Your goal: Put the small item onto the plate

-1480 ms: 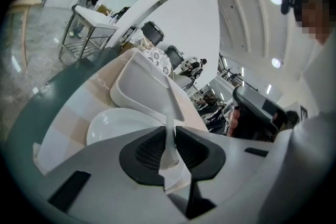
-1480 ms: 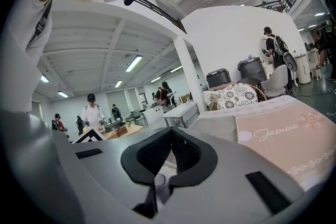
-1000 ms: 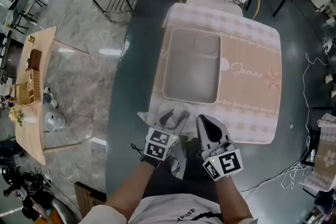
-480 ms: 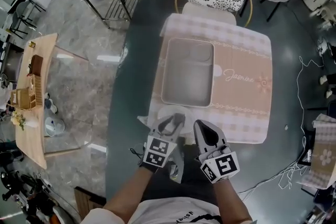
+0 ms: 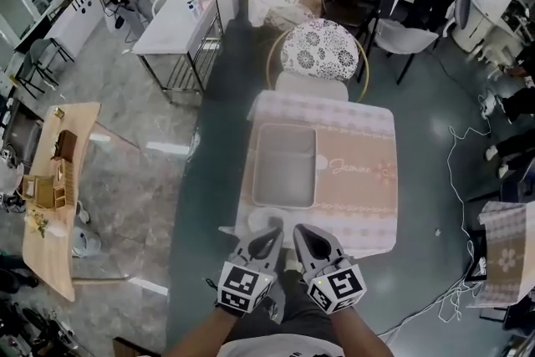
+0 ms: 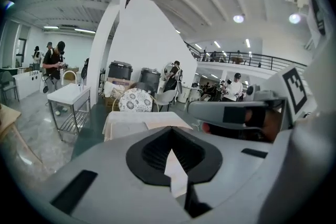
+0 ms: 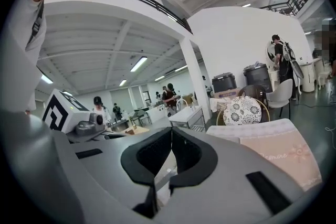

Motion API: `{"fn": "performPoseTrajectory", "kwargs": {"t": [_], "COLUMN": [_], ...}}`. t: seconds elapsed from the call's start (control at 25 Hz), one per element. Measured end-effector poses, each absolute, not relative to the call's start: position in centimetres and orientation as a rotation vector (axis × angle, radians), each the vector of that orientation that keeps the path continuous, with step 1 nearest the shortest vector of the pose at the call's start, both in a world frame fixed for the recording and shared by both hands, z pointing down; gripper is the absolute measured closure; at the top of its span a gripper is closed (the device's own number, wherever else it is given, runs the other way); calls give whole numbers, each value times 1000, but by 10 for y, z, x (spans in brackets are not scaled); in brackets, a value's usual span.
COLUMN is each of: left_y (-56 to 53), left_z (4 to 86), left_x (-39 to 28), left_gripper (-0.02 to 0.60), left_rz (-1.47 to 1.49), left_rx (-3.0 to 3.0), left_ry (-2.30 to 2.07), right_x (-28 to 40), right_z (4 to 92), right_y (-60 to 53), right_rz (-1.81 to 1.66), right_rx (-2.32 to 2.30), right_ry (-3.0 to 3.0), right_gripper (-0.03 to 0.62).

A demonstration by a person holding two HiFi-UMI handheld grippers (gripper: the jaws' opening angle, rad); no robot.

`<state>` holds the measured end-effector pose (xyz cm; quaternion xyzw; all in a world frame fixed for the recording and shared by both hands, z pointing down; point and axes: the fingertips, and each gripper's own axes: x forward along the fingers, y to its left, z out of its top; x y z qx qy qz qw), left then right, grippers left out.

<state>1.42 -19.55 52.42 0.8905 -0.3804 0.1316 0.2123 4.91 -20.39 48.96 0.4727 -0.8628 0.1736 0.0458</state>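
**Open hall, clothed counter, both grippers shut and empty**

Big open room with a dark glossy floor. There is a white side table (image 5: 175,25) far left, a chair with a floral cushion (image 5: 319,50) behind, and people standing at the back. The counter (image 5: 376,217) is covered by a pink checked cloth (image 5: 368,117). The plate (image 5: 284,167), a grey rectangular tray, lies empty on the cloth's left half.

The small item can't be picked out in any view. A pale patch (image 5: 238,230) at the cloth's near-left corner, just beside the left hand-held gripper, may be it, but it is too unclear to call.

Risks, as judgement:
- The target isn't located, so a reach from here could go to the wrong spot or grab cloth instead.
- Both tools are closed, so going down without opening first would push the item or knock it off the near edge.
- Snagging the cloth would drag the plate.
- The two tools sit close together and could bump each other on the approach.

The left hand-held gripper (image 5: 269,238) is at the near edge of the counter, pointing toward the plate. In the left gripper view (image 6: 170,134) the jaw tips meet, with nothing clamped and only pale surface showing through the gap behind them.

The right hand-held gripper (image 5: 301,234) is just beside it, tips near the left one's. In the right gripper view (image 7: 170,134) its jaws are also together with nothing between. Neither touches the plate, and the task looks not yet started.
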Motion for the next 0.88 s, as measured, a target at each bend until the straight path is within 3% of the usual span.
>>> {"fn": "performPoseTrajectory", "kwargs": {"t": [0.48, 0.88], "left_y": [-176, -167], "left_z": [395, 356], "left_x": [6, -1], "left_gripper": [576, 576], "left_rz": [159, 68], "left_rx": [2589, 2621], "left_ry": [-1075, -1119], "right_x": [34, 33], "right_z": [385, 344], "right_y": [-190, -179], "right_rz": [327, 203], "right_rx": [1479, 1492], "right_ry": [-2694, -2713], "right_gripper": [580, 580]}}
